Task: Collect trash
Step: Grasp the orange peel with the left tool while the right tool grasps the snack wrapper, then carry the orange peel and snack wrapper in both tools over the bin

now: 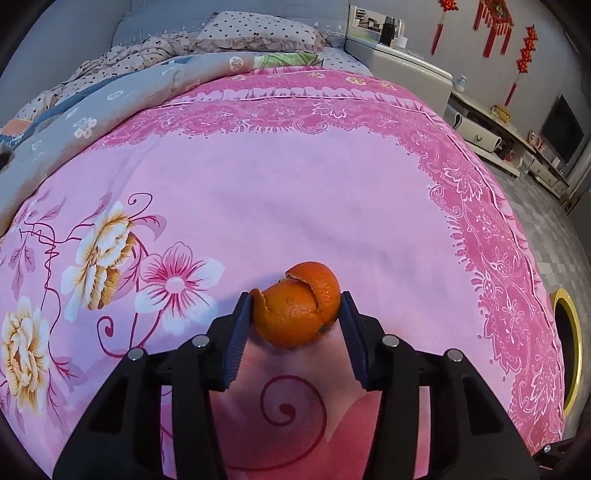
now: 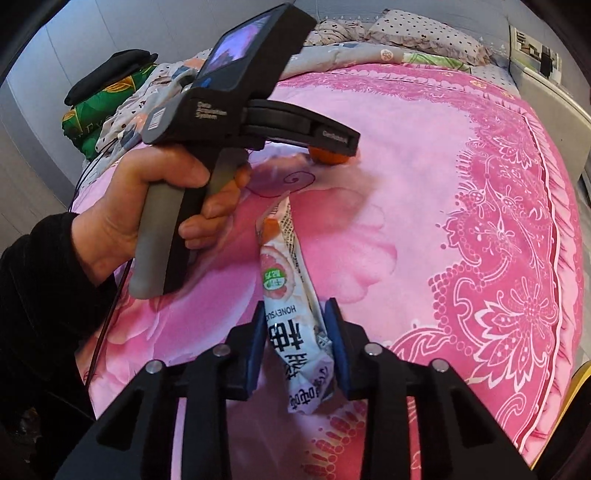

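An orange peel (image 1: 295, 314), curled into a ball, lies on the pink flowered bedspread (image 1: 295, 184). My left gripper (image 1: 295, 300) is shut on it, one pad against each side. In the right wrist view a hand (image 2: 147, 206) holds that left gripper (image 2: 332, 147) with the peel (image 2: 328, 158) under its tip. A long white and pink snack wrapper (image 2: 291, 295) with printed lettering lies lengthwise on the bedspread (image 2: 424, 184). My right gripper (image 2: 295, 314) is shut on its near end, and both blue pads (image 2: 338, 332) touch its sides.
A gold-rimmed round bin (image 1: 567, 343) stands on the floor past the bed's right edge. Pillows (image 1: 258, 31) and rumpled quilts (image 1: 110, 92) fill the far and left parts of the bed. A grey cabinet (image 1: 413, 70) stands at the bed's far right.
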`<action>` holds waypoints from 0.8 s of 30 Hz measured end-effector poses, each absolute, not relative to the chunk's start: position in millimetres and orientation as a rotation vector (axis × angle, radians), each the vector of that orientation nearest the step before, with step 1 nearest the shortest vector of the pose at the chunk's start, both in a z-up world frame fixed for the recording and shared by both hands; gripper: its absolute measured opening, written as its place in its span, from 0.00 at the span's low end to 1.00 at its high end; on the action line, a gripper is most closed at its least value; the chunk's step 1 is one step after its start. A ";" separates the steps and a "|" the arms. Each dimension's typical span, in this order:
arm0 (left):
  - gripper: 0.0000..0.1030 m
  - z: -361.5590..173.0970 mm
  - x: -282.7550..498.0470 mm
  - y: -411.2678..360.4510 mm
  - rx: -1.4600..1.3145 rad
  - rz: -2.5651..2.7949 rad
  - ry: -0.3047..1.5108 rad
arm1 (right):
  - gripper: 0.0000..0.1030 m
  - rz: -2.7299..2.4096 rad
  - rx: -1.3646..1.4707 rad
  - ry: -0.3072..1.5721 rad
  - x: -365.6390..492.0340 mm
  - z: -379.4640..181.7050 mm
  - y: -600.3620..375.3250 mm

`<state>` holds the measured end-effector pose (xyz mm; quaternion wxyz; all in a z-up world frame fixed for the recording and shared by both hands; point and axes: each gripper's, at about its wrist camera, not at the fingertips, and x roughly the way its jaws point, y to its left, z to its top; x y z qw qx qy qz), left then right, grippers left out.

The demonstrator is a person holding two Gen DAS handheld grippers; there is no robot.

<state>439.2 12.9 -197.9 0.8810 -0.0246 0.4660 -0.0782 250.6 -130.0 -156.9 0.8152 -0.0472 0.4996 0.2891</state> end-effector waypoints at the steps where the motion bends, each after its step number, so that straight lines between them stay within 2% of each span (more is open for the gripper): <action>1: 0.40 -196.2 438.2 13.3 -0.054 -0.158 0.964 | 0.25 0.613 -0.096 1.066 250.8 -156.6 -131.2; 12: 0.38 -149.5 398.7 23.4 -0.105 -0.130 0.881 | 0.25 0.552 0.098 1.074 236.7 -126.5 -184.2; 24: 0.38 -70.1 303.4 -34.7 -0.087 -0.238 0.741 | 0.25 0.331 0.336 0.871 189.3 -65.1 -306.3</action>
